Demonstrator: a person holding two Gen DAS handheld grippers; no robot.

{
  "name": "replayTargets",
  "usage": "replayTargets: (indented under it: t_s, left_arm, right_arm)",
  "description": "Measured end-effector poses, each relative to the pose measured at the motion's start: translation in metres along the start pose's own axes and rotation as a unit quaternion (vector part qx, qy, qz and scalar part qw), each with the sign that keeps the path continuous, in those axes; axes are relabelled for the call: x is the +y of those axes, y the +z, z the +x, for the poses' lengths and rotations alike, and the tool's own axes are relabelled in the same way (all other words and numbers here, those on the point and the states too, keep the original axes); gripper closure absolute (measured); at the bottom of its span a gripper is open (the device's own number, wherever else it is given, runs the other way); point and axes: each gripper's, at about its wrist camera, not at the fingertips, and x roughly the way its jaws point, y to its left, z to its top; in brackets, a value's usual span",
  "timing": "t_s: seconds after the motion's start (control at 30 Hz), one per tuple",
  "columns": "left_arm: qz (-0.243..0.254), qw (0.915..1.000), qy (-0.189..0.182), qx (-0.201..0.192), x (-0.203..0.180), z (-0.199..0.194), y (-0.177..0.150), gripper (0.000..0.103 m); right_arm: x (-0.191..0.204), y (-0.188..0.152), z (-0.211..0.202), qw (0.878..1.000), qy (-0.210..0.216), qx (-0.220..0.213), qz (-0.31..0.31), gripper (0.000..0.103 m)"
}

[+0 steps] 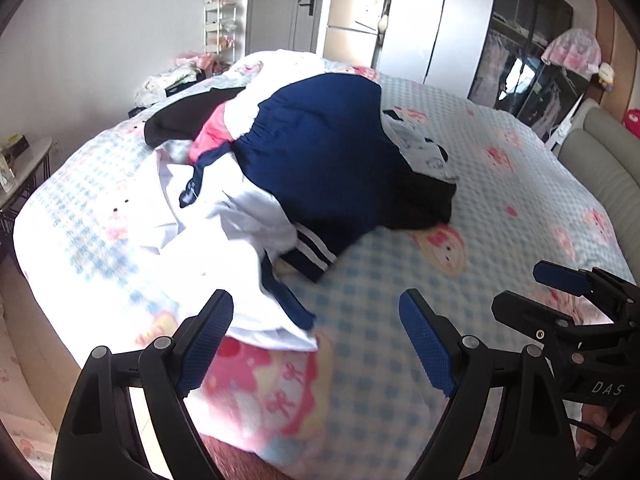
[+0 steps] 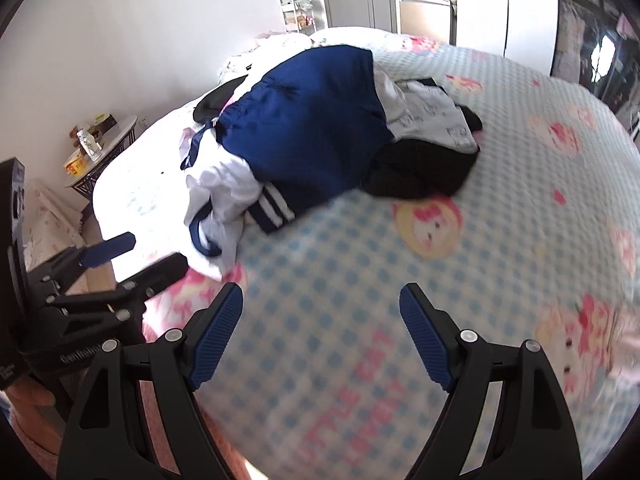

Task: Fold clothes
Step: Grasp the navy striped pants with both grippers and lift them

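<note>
A heap of clothes lies on the bed: navy trousers with white stripes (image 1: 332, 156) on top, a white shirt with navy trim (image 1: 224, 236) at the near left, a black garment (image 1: 424, 200) at the right, and a pink piece (image 1: 212, 136) behind. The heap also shows in the right wrist view, with the navy trousers (image 2: 304, 128) uppermost. My left gripper (image 1: 316, 340) is open and empty above the bedspread, just in front of the white shirt's hem. My right gripper (image 2: 320, 332) is open and empty over bare bedspread, to the right of the left one.
The bed (image 1: 500, 184) has a blue-check cartoon bedspread. A round side table (image 2: 104, 144) with bottles stands at the left. A grey headboard (image 1: 600, 160), wardrobe (image 1: 524, 52), fridge (image 1: 352, 28) and white shelf rack (image 1: 218, 28) stand around the bed.
</note>
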Motion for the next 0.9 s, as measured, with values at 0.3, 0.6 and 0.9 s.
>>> replayTargets:
  t_s: [0.3,0.6,0.9]
  left_arm:
    - [-0.079,0.9962,-0.036,-0.011,0.055,0.086,0.083,0.016]
    - [-0.11,0.9908,-0.074,0.025,0.066,0.184,0.129,0.016]
    - [-0.06,0.9954,-0.074,0.011,0.039,0.176,0.125,0.094]
  right_arm:
    - [0.005,0.089,0.084,0.999,-0.022,-0.027,-0.019,0.021]
    - [-0.008,0.131,0.181,0.999,-0.043,0.013,0.005,0.021]
    - [-0.005,0.133,0.206,0.999,0.022,0.02,-0.01,0.09]
